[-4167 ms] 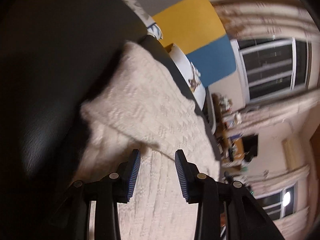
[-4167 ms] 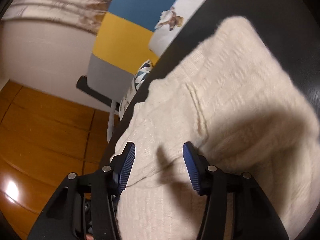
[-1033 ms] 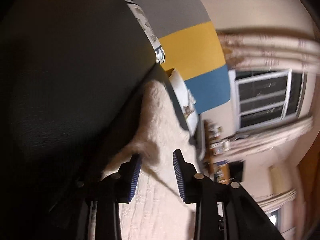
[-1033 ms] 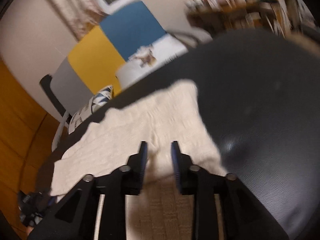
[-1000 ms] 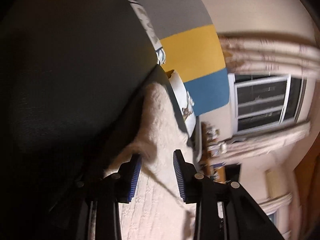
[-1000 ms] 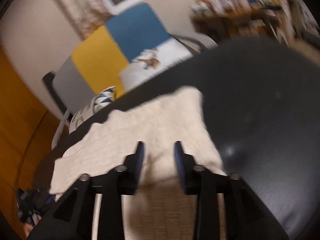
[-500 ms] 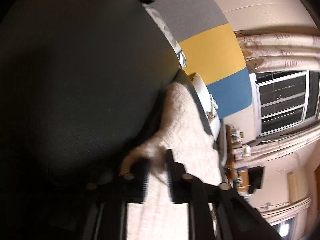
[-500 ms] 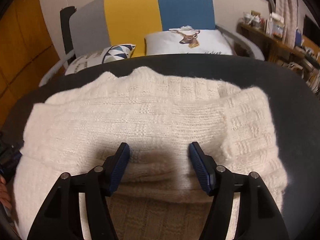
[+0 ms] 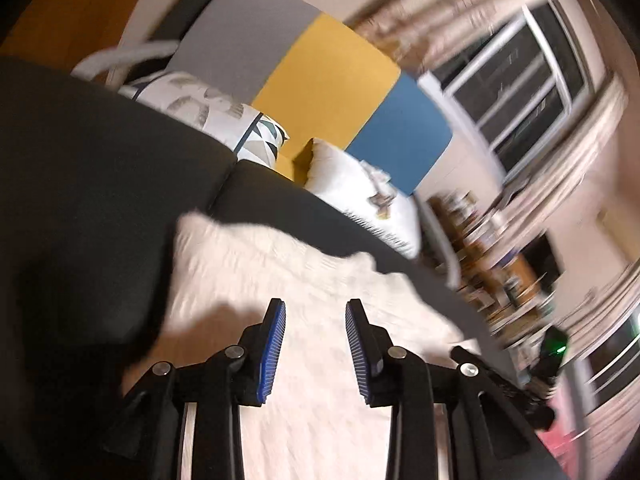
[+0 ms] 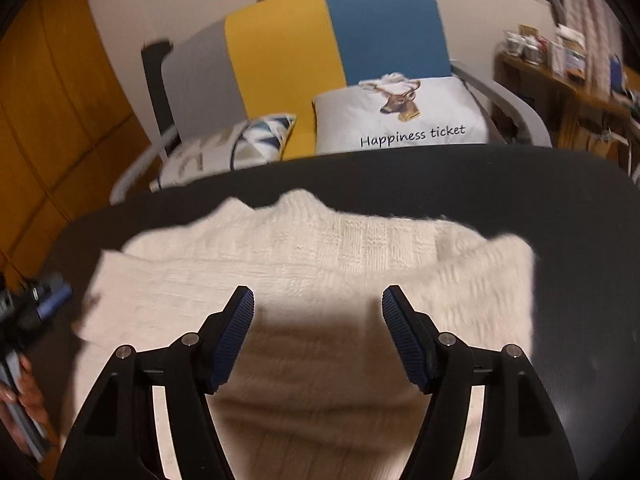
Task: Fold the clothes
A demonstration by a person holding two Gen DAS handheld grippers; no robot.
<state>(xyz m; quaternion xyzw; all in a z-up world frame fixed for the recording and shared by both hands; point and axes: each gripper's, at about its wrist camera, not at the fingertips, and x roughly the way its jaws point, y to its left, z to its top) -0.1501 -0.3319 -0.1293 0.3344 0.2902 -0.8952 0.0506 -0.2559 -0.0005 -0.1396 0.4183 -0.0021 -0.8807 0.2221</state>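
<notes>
Cream knit sweater [image 10: 320, 256] lying folded on a black padded surface [image 10: 580, 240], in front of a sofa with a deer-print cushion [image 10: 404, 116]. The right gripper [image 10: 318, 320] is spread wide and empty above the sweater's near middle. The left gripper [image 9: 314, 336], jaws parted with nothing between them, hangs over the sweater's left part.

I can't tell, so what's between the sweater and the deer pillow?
Only bare black cushion separates the sweater from the deer pillow, in the right wrist view.
</notes>
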